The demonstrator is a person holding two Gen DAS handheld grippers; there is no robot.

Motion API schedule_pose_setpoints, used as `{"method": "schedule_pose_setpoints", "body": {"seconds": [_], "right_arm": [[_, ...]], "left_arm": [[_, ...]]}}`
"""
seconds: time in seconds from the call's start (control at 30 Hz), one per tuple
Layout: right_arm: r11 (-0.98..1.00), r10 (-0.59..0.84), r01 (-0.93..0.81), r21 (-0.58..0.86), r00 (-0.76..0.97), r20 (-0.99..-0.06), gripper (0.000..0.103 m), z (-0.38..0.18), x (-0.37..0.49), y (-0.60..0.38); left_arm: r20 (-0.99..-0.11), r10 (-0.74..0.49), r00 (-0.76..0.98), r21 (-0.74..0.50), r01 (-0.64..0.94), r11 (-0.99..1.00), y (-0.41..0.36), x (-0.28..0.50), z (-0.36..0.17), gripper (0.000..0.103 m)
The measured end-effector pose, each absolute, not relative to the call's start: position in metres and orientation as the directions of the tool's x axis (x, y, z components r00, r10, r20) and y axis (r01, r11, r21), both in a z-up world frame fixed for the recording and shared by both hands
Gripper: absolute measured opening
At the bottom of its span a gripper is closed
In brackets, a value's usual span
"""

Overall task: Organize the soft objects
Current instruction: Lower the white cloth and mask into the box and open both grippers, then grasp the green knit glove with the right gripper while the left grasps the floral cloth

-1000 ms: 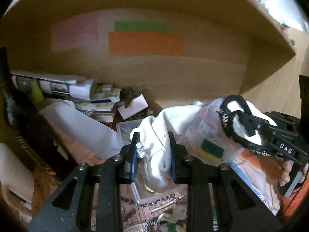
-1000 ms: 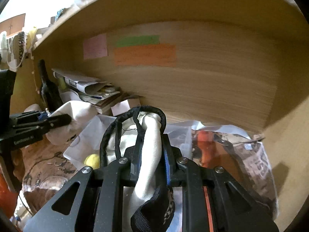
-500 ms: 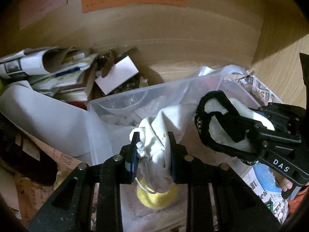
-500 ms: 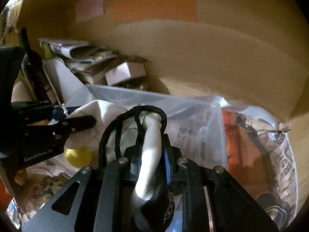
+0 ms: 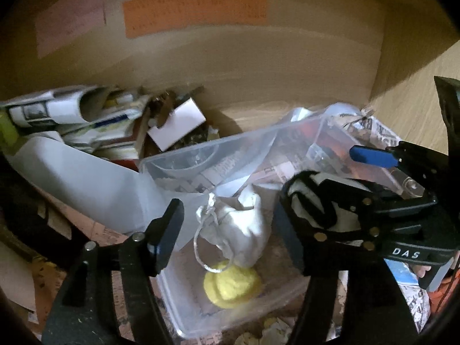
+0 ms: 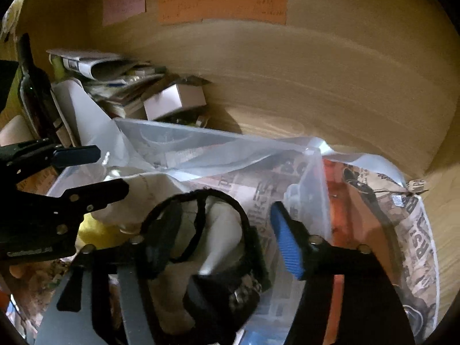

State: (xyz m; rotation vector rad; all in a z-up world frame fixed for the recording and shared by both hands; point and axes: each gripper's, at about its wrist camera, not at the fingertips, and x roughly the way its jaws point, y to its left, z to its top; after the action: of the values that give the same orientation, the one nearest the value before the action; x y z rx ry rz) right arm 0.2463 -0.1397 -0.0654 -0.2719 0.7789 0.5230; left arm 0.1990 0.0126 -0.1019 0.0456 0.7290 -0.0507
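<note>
A clear plastic bin (image 5: 230,146) (image 6: 178,141) stands on the shelf floor. A white cloth pouch (image 5: 241,224) with a drawstring lies inside it on a yellow soft ball (image 5: 230,284). My left gripper (image 5: 230,230) is open over the bin, fingers either side of the pouch and apart from it. My right gripper (image 6: 221,230) is open too; the white fabric item with black straps (image 6: 218,230) sits loose between its fingers. The right gripper also shows in the left wrist view (image 5: 345,198), at the bin's right side.
A pile of papers and a small white box (image 5: 178,123) lies behind the bin. A dark bottle (image 6: 31,86) stands at the left. Newspaper in a plastic bag (image 6: 402,230) lies right of the bin. Wooden walls with coloured notes (image 6: 221,0) close the back and right.
Both grippers have opened. The white pouch dropped from my left gripper into the bin onto the yellow ball; the strapped white item is released from my right gripper's grip.
</note>
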Motion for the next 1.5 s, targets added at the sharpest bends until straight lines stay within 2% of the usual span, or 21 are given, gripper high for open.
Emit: {"method": "schedule_pose_setpoints", "body": {"seconds": [0.13,0.2,0.27,0.4,0.47,0.7,1.03,1.1,1.13,1.17,1.27,1.33,1.5], "right_arm": [[0.841,0.364,-0.539,-0.042,0.621,-0.694,0.070,-0.048,0.234,-0.147],[0.842,0.373,-0.537,-0.045,0.641,-0.671,0.076,-0.036,0.225,-0.152],[0.840,0.386,-0.540,-0.054,0.663,-0.642,0.084,-0.025,0.212,-0.155],[0.829,0.407,-0.555,-0.076,0.690,-0.598,0.087,-0.009,0.184,-0.160],[0.824,0.421,-0.562,-0.074,0.694,-0.584,0.096,-0.004,0.168,-0.163],[0.819,0.432,-0.570,-0.068,0.691,-0.579,0.096,-0.013,0.127,-0.172],[0.806,0.469,-0.589,0.056,0.578,-0.667,0.096,-0.058,0.096,-0.178],[0.801,0.480,-0.591,0.093,0.541,-0.691,0.092,-0.068,0.094,-0.178],[0.798,0.483,-0.593,0.106,0.525,-0.700,0.086,-0.072,0.094,-0.178],[0.794,0.486,-0.595,0.120,0.504,-0.714,0.080,-0.077,0.094,-0.178],[0.785,0.493,-0.601,0.149,0.461,-0.738,0.070,-0.087,0.095,-0.176],[0.776,0.504,-0.606,0.172,0.433,-0.747,0.062,-0.092,0.096,-0.176],[0.762,0.530,-0.611,0.214,0.401,-0.747,0.042,-0.097,0.095,-0.177]], "left_arm": [[-0.622,-0.034,0.782,0.011,0.052,0.999,0.017,0.177,-0.084,0.077],[-0.595,-0.042,0.802,-0.003,0.050,0.999,0.021,0.163,-0.075,0.091],[-0.568,-0.040,0.822,-0.009,0.043,0.999,0.022,0.151,-0.067,0.097],[-0.532,-0.026,0.847,0.005,0.034,0.999,0.025,0.122,-0.058,0.100],[-0.525,-0.023,0.851,0.011,0.034,0.999,0.025,0.110,-0.057,0.102],[-0.566,-0.029,0.824,0.013,0.045,0.999,0.018,0.079,-0.081,0.102],[-0.663,-0.080,0.745,-0.021,0.089,0.996,-0.001,0.058,-0.128,0.102],[-0.669,-0.090,0.738,-0.033,0.093,0.995,-0.004,0.058,-0.133,0.102],[-0.670,-0.096,0.736,-0.039,0.094,0.995,-0.006,0.058,-0.135,0.102],[-0.670,-0.104,0.735,-0.047,0.097,0.994,-0.006,0.058,-0.136,0.100],[-0.685,-0.134,0.716,-0.065,0.123,0.990,-0.009,0.065,-0.139,0.081],[-0.701,-0.153,0.697,-0.079,0.136,0.987,-0.011,0.071,-0.143,0.073],[-0.728,-0.204,0.654,-0.129,0.161,0.979,-0.012,0.082,-0.152,0.048]]}}
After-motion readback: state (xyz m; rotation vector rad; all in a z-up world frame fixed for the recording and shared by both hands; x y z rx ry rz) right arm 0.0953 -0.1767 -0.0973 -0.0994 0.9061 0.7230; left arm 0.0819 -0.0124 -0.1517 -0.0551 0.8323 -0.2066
